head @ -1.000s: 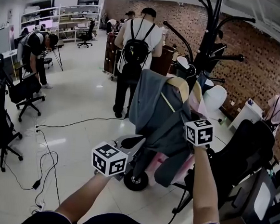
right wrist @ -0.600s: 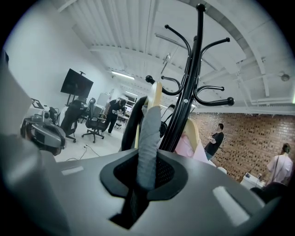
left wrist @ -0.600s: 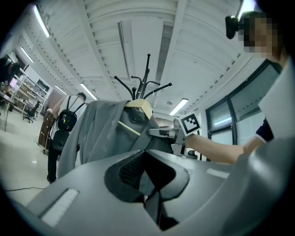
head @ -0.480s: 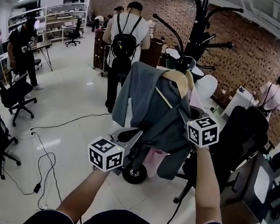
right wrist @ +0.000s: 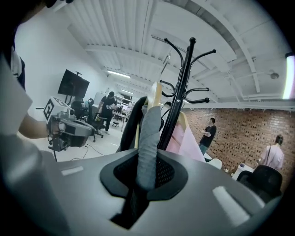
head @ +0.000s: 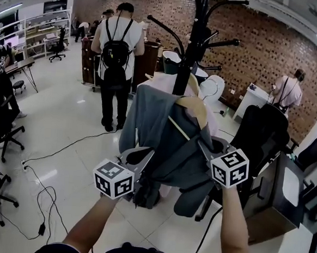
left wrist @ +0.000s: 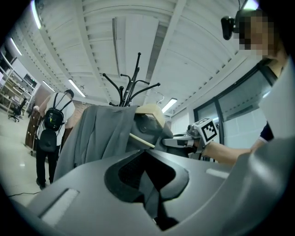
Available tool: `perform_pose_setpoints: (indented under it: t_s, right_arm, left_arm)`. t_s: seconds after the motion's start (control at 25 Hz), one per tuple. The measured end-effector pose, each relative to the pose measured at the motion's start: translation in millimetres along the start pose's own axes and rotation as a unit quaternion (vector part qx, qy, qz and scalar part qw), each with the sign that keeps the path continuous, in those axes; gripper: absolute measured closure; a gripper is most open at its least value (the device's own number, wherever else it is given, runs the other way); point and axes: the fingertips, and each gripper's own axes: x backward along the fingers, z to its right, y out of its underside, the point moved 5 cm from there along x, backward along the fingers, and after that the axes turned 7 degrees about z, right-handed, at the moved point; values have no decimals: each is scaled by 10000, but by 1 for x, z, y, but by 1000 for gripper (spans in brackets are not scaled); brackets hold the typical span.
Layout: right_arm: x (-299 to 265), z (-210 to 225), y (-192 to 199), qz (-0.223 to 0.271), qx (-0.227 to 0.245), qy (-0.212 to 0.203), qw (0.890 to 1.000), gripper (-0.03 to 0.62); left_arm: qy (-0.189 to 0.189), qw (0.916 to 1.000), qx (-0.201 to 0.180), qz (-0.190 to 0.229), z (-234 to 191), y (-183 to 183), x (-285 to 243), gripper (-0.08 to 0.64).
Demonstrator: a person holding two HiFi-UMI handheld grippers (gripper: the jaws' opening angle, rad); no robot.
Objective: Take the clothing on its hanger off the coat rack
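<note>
Both grippers are on the jacket. The right gripper is clamped on a grey fold at the shoulder end, and its own view shows the fabric running straight up out of the jaws. The left gripper is at the lower left edge, jaws closed with what looks like a strip of the same grey cloth pinched between them. The jacket sits on a wooden hanger, held up between the two grippers just in front of the rack pole. In the left gripper view the wire hook looks clear of the rack arms, but the head view can't confirm that. A pink garment hangs on the rack behind the jacket. A person with a backpack stands well behind on the left, and a black chair is to the right.
</note>
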Motion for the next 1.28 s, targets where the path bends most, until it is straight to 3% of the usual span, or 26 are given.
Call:
perform_pose_setpoints:
  t_s: [0.28,0.56,0.96,1.28]
  right_arm:
    - [70,-3,19,-78,-77,307,9995,564]
    - [154,12,39,-116,-251,718,9970,564]
    - [272,71,79,-351,-278,1397,9892,563]
    - [353,113,103,-528,-325,2059,9766,563]
  left_arm:
    - [368,9993,46,-34,22,5,-20,548]
    - [763,9969,117,-122,72,23,-61,548]
    - [1287,9910,278,-224,170,66,-141,548]
    - [1646,9850,386,-331,231,94,-192,548]
